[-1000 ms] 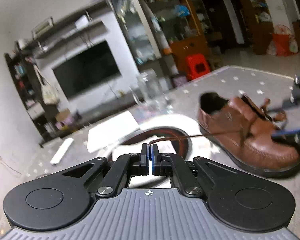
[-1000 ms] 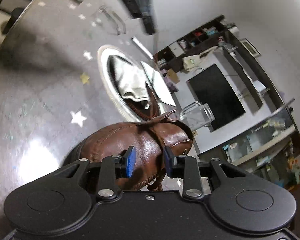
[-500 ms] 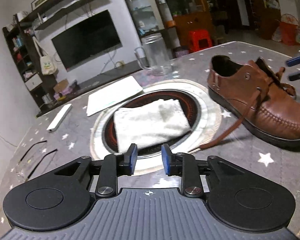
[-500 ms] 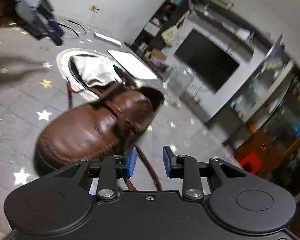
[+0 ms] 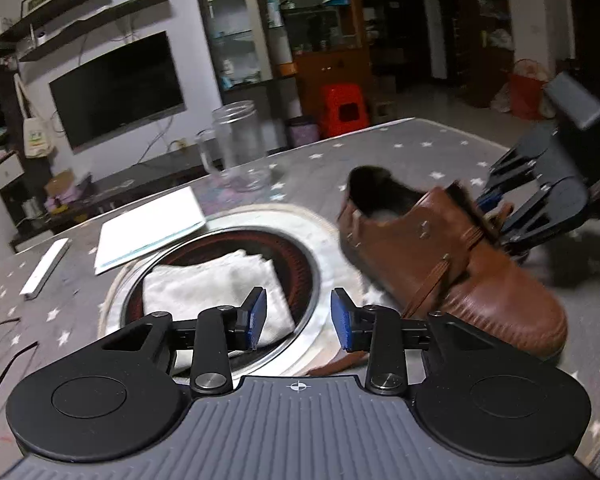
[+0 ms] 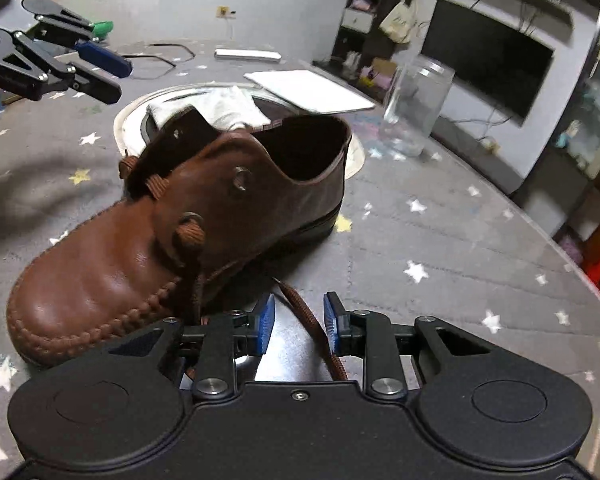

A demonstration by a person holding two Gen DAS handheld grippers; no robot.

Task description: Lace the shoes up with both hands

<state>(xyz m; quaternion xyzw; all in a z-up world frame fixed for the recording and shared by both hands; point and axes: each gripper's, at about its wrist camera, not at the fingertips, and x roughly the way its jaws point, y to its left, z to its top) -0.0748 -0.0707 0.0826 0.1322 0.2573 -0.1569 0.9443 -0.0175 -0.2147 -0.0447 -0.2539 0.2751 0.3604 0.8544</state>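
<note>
1. Left wrist view: the left claw (image 5: 298,318) hangs over the table (image 5: 400,152) with its jaws parted and nothing between them; they have just been opening. Beyond it a folded white cloth (image 5: 216,284) lies in a round recess (image 5: 300,248) near the table's middle. The brown shoe (image 5: 452,264) stands just beside that recess, toward the right edge, heel to the far side. One lace end (image 5: 428,292) hangs out of a lower eyelet on this flank and runs down to the table under the claw. The right claw (image 5: 496,208) shows blurred at the far side of the shoe.

2. Right wrist view: the right claw (image 6: 298,322) is partly open and grips nothing. The other lace end (image 6: 312,328) comes out of the lower eyelet on this flank, runs along the table and passes between the blue pads without being pinched. The upper eyelet (image 6: 242,178) stands empty. The left claw (image 6: 104,70) hovers toward the far-left corner.

3. Step in hand, as I judge it: one lace end is free and the right claw is lining up to take the other. The next move calls for closing on that lace near its tip, then steering it to the empty eyelet.
</note>
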